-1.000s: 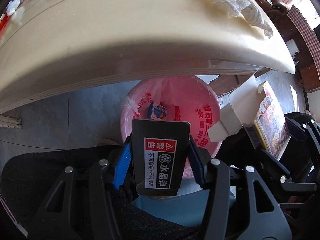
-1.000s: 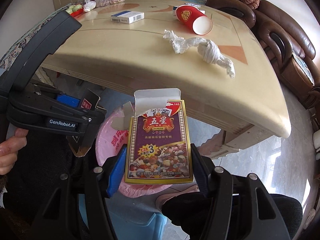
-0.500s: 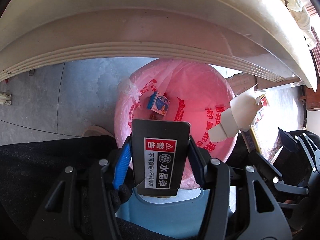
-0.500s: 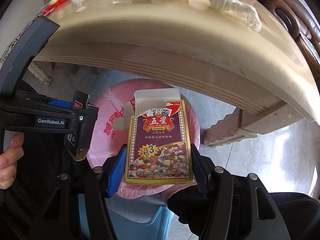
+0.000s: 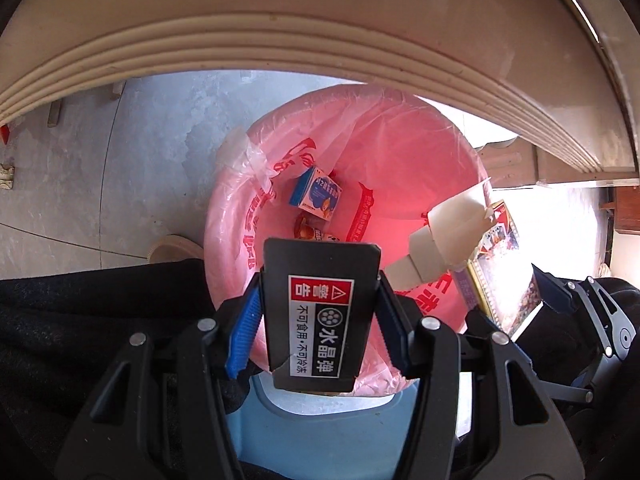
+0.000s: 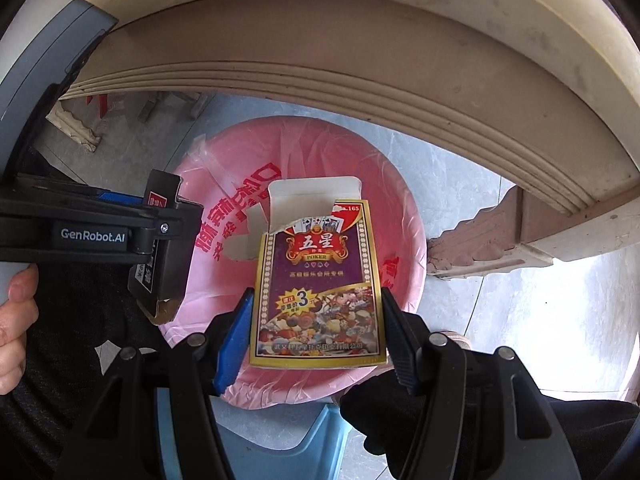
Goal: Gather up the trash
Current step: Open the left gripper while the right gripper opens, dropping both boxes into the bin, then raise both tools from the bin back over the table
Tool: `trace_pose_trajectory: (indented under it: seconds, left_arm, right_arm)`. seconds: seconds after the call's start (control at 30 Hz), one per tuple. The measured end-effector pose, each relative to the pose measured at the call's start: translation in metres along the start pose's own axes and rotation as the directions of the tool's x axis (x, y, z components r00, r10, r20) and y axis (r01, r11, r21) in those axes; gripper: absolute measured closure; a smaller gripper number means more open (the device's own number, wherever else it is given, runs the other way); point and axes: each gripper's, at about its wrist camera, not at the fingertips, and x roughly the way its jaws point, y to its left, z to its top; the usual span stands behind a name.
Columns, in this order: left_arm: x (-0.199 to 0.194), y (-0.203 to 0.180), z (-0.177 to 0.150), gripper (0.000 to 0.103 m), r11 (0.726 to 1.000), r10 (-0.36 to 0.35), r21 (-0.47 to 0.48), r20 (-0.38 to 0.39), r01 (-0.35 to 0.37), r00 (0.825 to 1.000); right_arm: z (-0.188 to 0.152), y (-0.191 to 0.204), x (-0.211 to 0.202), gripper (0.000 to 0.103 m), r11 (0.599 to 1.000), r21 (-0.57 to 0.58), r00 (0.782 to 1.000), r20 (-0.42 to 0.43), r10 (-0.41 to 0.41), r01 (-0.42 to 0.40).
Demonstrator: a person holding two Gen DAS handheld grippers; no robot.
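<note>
My left gripper (image 5: 318, 318) pinches a black warning-label box (image 5: 320, 312); my right gripper (image 6: 316, 332) pinches an opened poker card box (image 6: 318, 288) by its side edges. I hold both over the pink-lined trash bin (image 5: 420, 168), positioned for release. Beyond, discarded cartons (image 5: 316, 194) lie inside, under the table edge (image 5: 280, 40).

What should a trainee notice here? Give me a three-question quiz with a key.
1. True or false: the left gripper holds a black box.
2. What does the right gripper hold? A) red cup B) poker card box C) tissue
3. What lies below both grippers?

Key: 1 true; 2 B; 3 the bin with the pink bag, a blue-and-white box already in it.
</note>
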Motion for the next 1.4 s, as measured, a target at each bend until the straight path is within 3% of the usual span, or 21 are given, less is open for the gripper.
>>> trace_pose_trajectory:
  seconds: [0.2, 0.27, 0.33, 0.43, 0.8, 0.9, 1.0, 1.07, 1.13, 1.23, 1.4]
  left_arm:
    - [0.007, 0.001, 0.006, 0.046, 1.0, 0.011, -0.009, -0.023, -0.011, 1.0]
    - [0.007, 0.003, 0.007, 0.039, 1.0, 0.021, -0.016, -0.021, -0.021, 1.0]
    - [0.006, 0.005, 0.008, 0.036, 0.999, 0.029, -0.022, -0.022, -0.029, 0.999]
    - [0.005, 0.008, 0.009, 0.034, 0.999, 0.023, -0.035, -0.023, -0.023, 0.999]
    - [-0.019, 0.007, -0.003, 0.033, 0.994, 0.106, -0.006, 0.017, -0.106, 0.994]
    - [-0.047, 0.006, -0.017, 0.032, 0.992, 0.123, 0.022, 0.035, -0.124, 0.992]
    - [-0.087, 0.004, -0.025, 0.032, 0.996, 0.067, 0.061, 0.041, -0.069, 0.997]
    - [-0.12, 0.002, -0.022, 0.032, 0.997, 0.026, 0.072, 0.063, -0.031, 0.998]
    - [-0.156, -0.001, -0.014, 0.028, 0.997, 0.004, 0.083, 0.105, -0.012, 0.994]
    - [-0.215, -0.014, 0.008, 0.025, 0.992, -0.015, 0.123, 0.178, -0.008, 0.984]
    - [-0.302, -0.049, 0.045, 0.024, 0.985, -0.048, 0.172, 0.277, -0.001, 0.96]
  right_arm:
    - [0.003, 0.0, 0.004, 0.043, 1.0, -0.006, 1.0, -0.011, -0.001, 0.001]
    - [0.003, 0.001, 0.006, 0.032, 1.0, -0.01, 1.0, -0.01, -0.003, 0.003]
    - [0.003, 0.002, 0.006, 0.027, 1.0, -0.017, 1.0, -0.006, -0.005, 0.005]
    - [0.003, 0.002, 0.006, 0.027, 1.0, -0.019, 1.0, -0.006, -0.003, 0.003]
    - [0.002, 0.001, -0.018, 0.027, 1.0, -0.016, 0.999, 0.036, 0.017, -0.017]
    - [-0.002, 0.004, -0.047, 0.027, 0.999, -0.043, 0.996, 0.078, 0.031, -0.028]
    - [-0.005, 0.003, -0.091, 0.026, 0.994, -0.07, 0.985, 0.146, 0.09, -0.081]
    - [-0.005, -0.002, -0.126, 0.013, 0.99, -0.078, 0.967, 0.218, 0.13, -0.115]
    - [-0.004, -0.006, -0.16, 0.007, 0.986, -0.097, 0.944, 0.288, 0.158, -0.136]
    - [0.006, -0.013, -0.204, 0.007, 0.983, -0.127, 0.912, 0.371, 0.172, -0.134]
    - [0.033, -0.023, -0.252, 0.007, 0.981, -0.18, 0.882, 0.446, 0.151, -0.077]
